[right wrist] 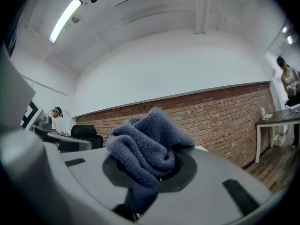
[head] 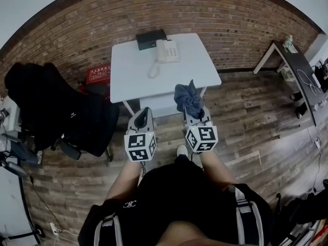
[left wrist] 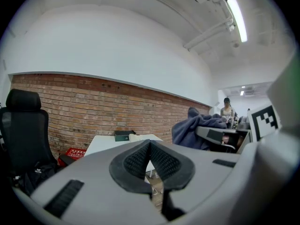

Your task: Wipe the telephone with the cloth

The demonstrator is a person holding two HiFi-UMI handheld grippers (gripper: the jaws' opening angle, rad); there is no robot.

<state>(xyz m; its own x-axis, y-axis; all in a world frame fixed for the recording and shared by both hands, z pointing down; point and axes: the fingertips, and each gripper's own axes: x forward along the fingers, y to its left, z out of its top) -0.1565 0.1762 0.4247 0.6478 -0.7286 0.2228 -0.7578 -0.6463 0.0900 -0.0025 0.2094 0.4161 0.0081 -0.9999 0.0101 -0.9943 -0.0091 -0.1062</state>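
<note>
A white telephone point(head: 167, 50) with a coiled cord sits at the far side of a white table point(head: 195, 70). My right gripper point(head: 196, 113) is shut on a bunched blue-grey cloth point(head: 188, 99), held in front of the table's near right edge; the cloth point(right wrist: 149, 145) bulges out of the jaws in the right gripper view. My left gripper point(head: 144, 118) hovers before the table's near edge, shut with nothing in it, its pads point(left wrist: 161, 161) meeting. In the left gripper view the table point(left wrist: 105, 145) shows small and far off, and the cloth point(left wrist: 194, 127) at right.
A dark box point(head: 150, 39) lies beside the telephone at the table's back. A black office chair point(head: 61, 109) draped with dark clothing stands left. A red case point(head: 98, 74) is on the floor by the brick wall. A dark desk point(head: 301, 76) stands far right.
</note>
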